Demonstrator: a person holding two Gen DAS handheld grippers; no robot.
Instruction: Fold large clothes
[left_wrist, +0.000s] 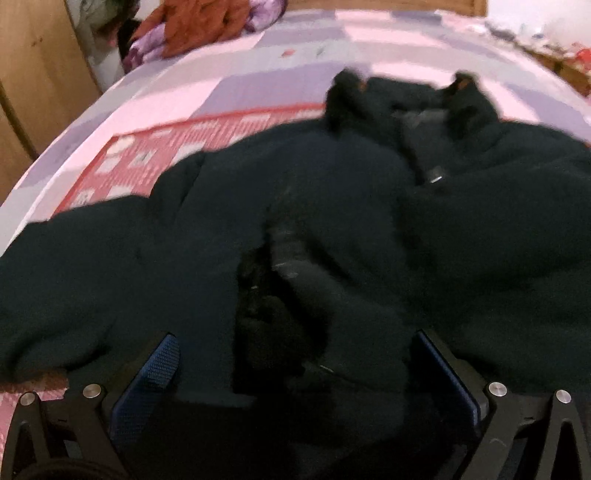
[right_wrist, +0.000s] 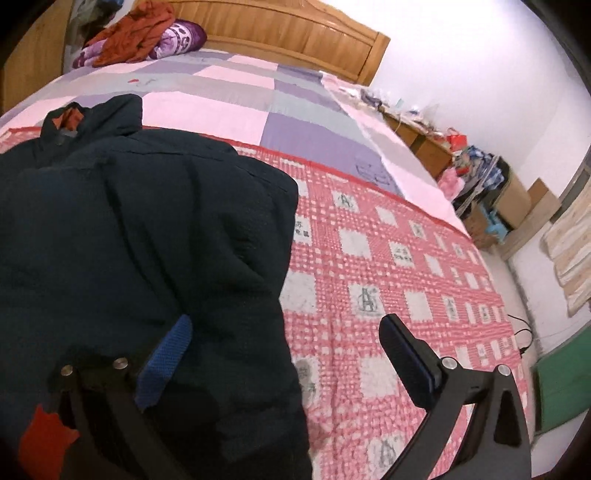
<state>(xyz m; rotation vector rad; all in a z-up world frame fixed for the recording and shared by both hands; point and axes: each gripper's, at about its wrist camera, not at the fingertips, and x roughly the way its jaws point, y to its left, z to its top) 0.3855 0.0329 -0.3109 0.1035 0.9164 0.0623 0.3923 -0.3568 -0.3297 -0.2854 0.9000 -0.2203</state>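
Lying bunched and only partly folded on the bed (right_wrist: 388, 258), the jacket (right_wrist: 147, 240) awaits more folds as the left gripper (left_wrist: 295, 369) and right gripper (right_wrist: 284, 354) hover wide open, holding nothing.

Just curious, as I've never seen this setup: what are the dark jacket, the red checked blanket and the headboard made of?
The jacket looks like matte padded fabric, puffy and softly creased; the exact fibre can't be told. The blanket seems a nubby woven or towelling cotton, its surface bumpy. The headboard looks like varnished light wood, with visible grain and sheen.
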